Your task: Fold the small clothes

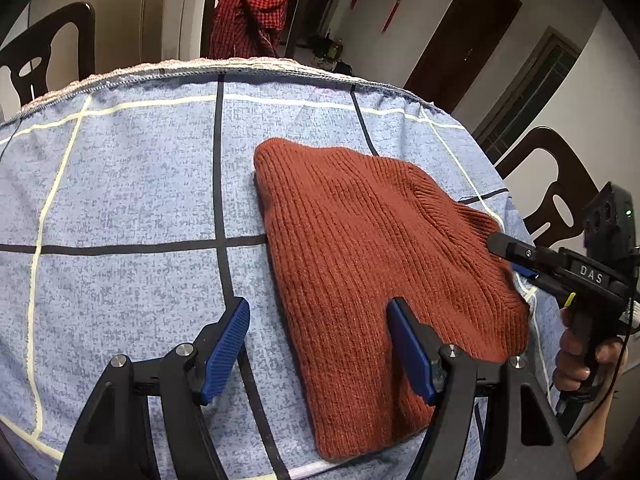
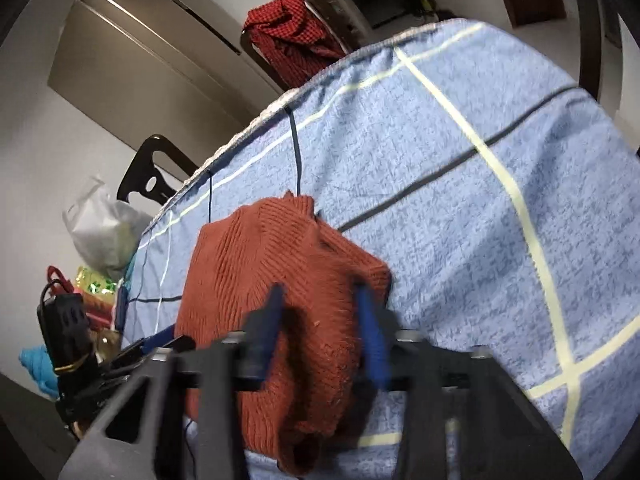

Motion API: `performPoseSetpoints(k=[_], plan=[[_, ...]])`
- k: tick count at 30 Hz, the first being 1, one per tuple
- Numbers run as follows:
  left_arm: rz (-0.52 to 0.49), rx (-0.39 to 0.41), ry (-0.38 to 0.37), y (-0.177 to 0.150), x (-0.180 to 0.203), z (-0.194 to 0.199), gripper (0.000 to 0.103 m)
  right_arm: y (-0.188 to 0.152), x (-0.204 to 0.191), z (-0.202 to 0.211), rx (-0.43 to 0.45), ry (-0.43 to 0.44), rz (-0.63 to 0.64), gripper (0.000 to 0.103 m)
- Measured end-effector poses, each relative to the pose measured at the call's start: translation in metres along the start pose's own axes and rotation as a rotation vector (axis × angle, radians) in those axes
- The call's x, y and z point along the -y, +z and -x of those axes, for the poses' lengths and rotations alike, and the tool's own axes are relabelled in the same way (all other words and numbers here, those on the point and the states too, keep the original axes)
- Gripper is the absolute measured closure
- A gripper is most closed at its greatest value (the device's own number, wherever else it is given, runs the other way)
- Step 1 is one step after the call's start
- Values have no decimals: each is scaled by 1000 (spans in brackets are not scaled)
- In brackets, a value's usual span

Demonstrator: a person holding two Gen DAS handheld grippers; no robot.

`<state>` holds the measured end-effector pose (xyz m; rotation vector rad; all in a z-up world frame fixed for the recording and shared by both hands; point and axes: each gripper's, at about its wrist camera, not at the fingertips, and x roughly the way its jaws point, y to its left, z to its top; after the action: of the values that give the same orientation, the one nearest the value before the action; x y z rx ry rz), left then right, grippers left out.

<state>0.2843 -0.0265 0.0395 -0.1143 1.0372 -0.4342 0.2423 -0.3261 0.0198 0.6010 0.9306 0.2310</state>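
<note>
Left wrist view: looking down on a rust-brown ribbed knit garment [image 1: 380, 256], lying folded flat on a blue checked tablecloth [image 1: 132, 184].
Left gripper [image 1: 320, 344]: hovering with jaws spread wide, gripping nothing; one blue pad [image 1: 226, 350] sitting over bare cloth, the other over the knit's near part.
Right gripper [image 1: 505, 255]: reaching in from the right edge, its tips meeting the knit's right border, a hand [image 1: 580, 356] wrapping its handle.
Right wrist view: showing the knit bunching up between the blurred blue pads [image 2: 372, 336]; jaws drawn part-way in around the fabric, pressing contact impossible to tell through the blur.
Right gripper, seen from its own camera [image 2: 320, 320]: straddling the raised rust-brown fold.
Background: showing dark wooden chairs [image 1: 48, 52] beyond the table, a red checked cloth [image 1: 256, 8] draping over one.
</note>
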Motion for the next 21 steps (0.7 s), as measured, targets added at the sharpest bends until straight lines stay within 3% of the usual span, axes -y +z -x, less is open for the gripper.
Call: performPoseSetpoints(k=[2, 7, 9, 14, 17, 20, 21], plan=[[-7, 7, 7, 1, 2, 2, 30, 3, -7, 5, 11, 38, 6, 88], [4, 20, 2, 0, 1, 5, 30, 13, -17, 18, 45, 320, 5, 90], [0, 15, 9, -1, 1, 4, 30, 15, -9, 14, 49, 361, -15, 90], [-2, 6, 4, -3, 5, 0, 30, 11, 43, -27, -73, 302, -199, 90], [-10, 2, 10, -2, 7, -2, 30, 3, 57, -28, -63, 276, -222, 90], [-23, 4, 19, -1, 11, -1, 30, 3, 55, -17, -41, 207, -191, 79], [-28, 8, 18, 0, 12, 0, 30, 3, 53, -14, -36, 183, -170, 69]])
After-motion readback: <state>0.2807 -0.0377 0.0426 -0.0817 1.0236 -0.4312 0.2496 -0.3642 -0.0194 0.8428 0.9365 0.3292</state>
